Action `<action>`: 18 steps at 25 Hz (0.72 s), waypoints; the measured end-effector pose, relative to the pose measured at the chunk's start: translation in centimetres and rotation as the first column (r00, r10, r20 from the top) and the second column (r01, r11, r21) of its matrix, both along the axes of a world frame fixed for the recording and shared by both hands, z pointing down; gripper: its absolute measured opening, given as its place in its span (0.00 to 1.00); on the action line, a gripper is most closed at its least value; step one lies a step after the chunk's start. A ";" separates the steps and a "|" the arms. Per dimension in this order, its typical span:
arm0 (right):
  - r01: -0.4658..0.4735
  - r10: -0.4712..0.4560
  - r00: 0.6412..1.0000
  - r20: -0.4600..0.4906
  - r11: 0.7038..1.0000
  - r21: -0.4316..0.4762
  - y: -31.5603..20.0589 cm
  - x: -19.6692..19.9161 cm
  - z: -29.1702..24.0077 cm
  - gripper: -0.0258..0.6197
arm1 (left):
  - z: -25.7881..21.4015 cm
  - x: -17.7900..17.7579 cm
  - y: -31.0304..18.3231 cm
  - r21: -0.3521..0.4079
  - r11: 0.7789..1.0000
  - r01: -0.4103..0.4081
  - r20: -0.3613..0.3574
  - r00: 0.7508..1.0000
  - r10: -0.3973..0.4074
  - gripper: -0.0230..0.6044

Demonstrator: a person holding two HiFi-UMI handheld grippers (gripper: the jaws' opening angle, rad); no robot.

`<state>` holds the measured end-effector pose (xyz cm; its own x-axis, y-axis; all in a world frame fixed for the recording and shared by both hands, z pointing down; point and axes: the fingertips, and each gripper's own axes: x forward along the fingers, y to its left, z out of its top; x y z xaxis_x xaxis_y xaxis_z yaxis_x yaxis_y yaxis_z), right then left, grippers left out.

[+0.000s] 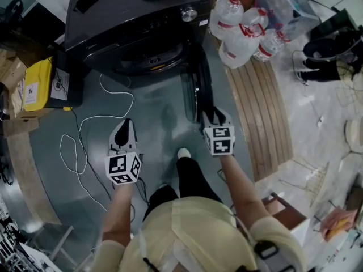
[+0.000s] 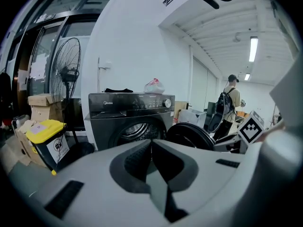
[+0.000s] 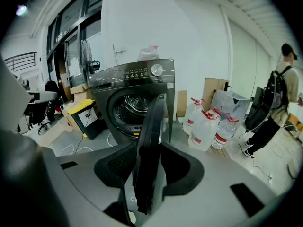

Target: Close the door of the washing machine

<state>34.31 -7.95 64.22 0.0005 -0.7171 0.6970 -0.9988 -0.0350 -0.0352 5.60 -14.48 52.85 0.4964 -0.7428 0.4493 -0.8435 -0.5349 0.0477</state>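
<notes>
The right tool (image 1: 214,117) is seemingly clamping the open door (image 1: 194,89) edge-on for swinging shut; the left tool (image 1: 123,130) is idling closed, empty.

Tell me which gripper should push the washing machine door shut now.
Right. The right gripper has the edge of the open door between its fingers; the left gripper hangs apart from it, fingers together on nothing.
</notes>
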 end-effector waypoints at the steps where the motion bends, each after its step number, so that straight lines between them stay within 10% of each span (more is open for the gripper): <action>1: 0.000 0.000 1.000 0.003 1.000 -0.001 0.0 -0.1 -0.1 0.29 | 0.0 0.2 0.0 0.001 1.000 -0.003 0.005 1.000 0.003 0.02; 18: -0.010 0.011 0.999 0.039 0.999 -0.036 -1.3 -4.6 -0.5 0.24 | -0.3 -1.6 1.4 -0.012 0.999 0.050 -0.001 0.999 -0.050 0.02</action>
